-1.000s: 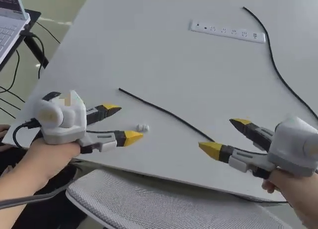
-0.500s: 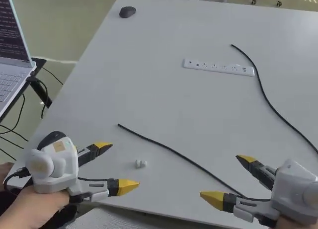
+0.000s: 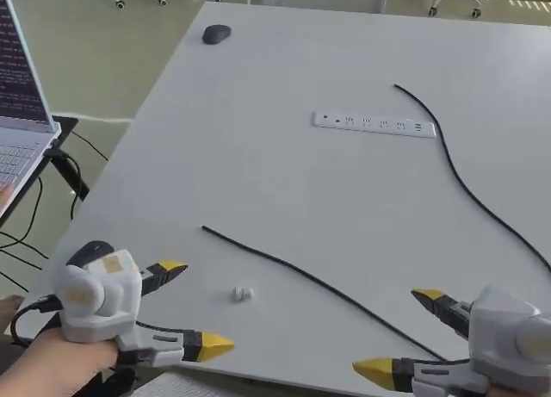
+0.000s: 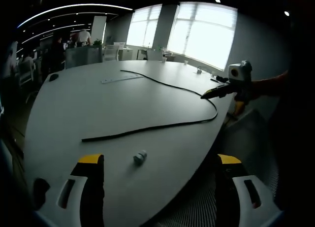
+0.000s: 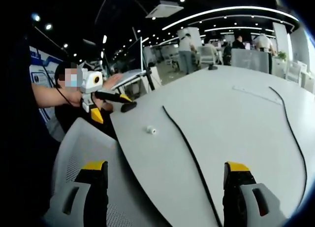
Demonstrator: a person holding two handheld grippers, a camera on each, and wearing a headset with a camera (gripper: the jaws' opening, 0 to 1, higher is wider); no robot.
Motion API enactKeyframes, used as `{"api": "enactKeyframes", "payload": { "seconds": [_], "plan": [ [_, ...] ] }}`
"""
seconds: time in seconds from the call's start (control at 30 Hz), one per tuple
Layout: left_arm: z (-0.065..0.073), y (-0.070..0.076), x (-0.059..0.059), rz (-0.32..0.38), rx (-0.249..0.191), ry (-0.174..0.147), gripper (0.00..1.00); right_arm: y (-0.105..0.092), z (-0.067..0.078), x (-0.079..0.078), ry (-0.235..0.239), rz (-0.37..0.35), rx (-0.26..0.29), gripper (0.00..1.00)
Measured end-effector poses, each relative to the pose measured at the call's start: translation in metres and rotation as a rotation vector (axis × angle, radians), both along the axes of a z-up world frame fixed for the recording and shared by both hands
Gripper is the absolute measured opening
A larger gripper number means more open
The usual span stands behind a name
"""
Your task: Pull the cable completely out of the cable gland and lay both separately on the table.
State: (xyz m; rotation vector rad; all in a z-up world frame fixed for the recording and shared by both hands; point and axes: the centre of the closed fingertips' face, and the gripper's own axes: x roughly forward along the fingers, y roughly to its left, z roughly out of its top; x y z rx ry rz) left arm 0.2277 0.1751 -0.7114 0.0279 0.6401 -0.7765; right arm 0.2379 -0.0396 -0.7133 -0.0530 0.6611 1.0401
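The black cable (image 3: 301, 274) lies on the white table, running from the middle left toward the near right edge. The small white cable gland (image 3: 244, 294) rests apart from it, a little nearer me. My left gripper (image 3: 198, 307) hovers open at the near left edge, just short of the gland, which shows between its jaws as the gland (image 4: 140, 157), with the cable (image 4: 147, 128) beyond. My right gripper (image 3: 407, 332) is open at the near right, close to the cable's near end. Its view shows the gland (image 5: 151, 130) and cable (image 5: 189, 153) lying apart.
A white power strip (image 3: 374, 124) lies mid-table with a second black cord (image 3: 465, 186) curving past it to the right. A dark mouse (image 3: 216, 34) sits at the far left corner. A laptop (image 3: 17, 104) stands left of the table. An office chair (image 5: 83, 153) is below the near edge.
Both grippers have drawn back toward the near edge, still open and empty. The head camera has tilted up, showing more of the far table. Cable and gland lie unmoved.
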Motion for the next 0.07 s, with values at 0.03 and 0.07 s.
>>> {"api": "enactKeyframes", "payload": {
  "seconds": [0.03, 0.07],
  "plan": [
    [0.0002, -0.0002, 0.0002, -0.002, 0.002, 0.0, 0.94, -0.0008, -0.001, -0.0016, 0.002, 0.007, -0.007, 0.99],
    [0.0007, -0.0005, 0.0004, -0.002, 0.002, -0.002, 0.94, -0.001, -0.0012, -0.0031, 0.008, 0.012, -0.007, 0.99]
  ]
}}
